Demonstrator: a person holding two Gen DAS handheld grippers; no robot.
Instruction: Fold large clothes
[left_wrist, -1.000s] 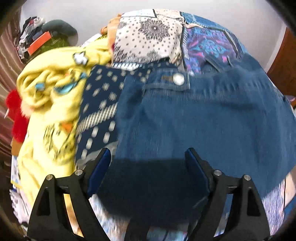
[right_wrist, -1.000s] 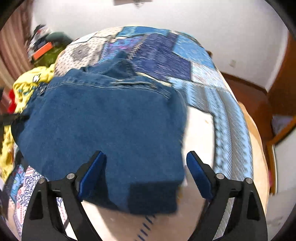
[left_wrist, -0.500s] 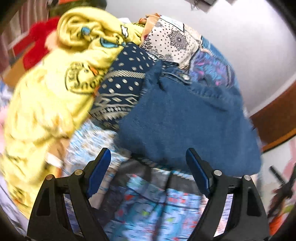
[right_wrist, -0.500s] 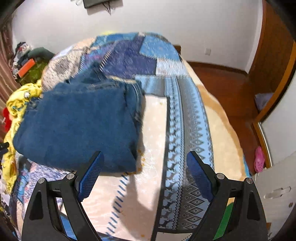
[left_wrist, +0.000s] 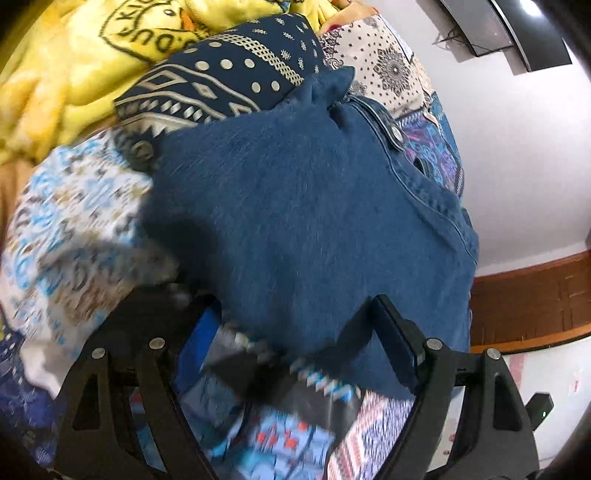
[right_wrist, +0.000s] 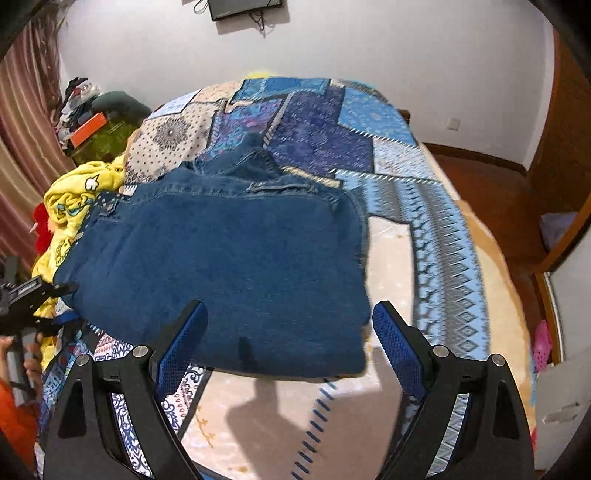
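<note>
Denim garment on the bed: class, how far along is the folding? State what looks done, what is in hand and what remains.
Done: the denim garment lies folded into a compact rectangle on the patterned bedspread.
In hand: nothing is gripped. The left gripper, jaws just closing slightly, is at the denim's near edge; the right gripper is open.
Left: the yellow garment lies crumpled, unfolded.

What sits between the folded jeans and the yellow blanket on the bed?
A dark navy cloth with a cream geometric print, wedged between the folded jeans and the yellow blanket. It shows clearly in the left wrist view; the right wrist view shows only a sliver.
</note>
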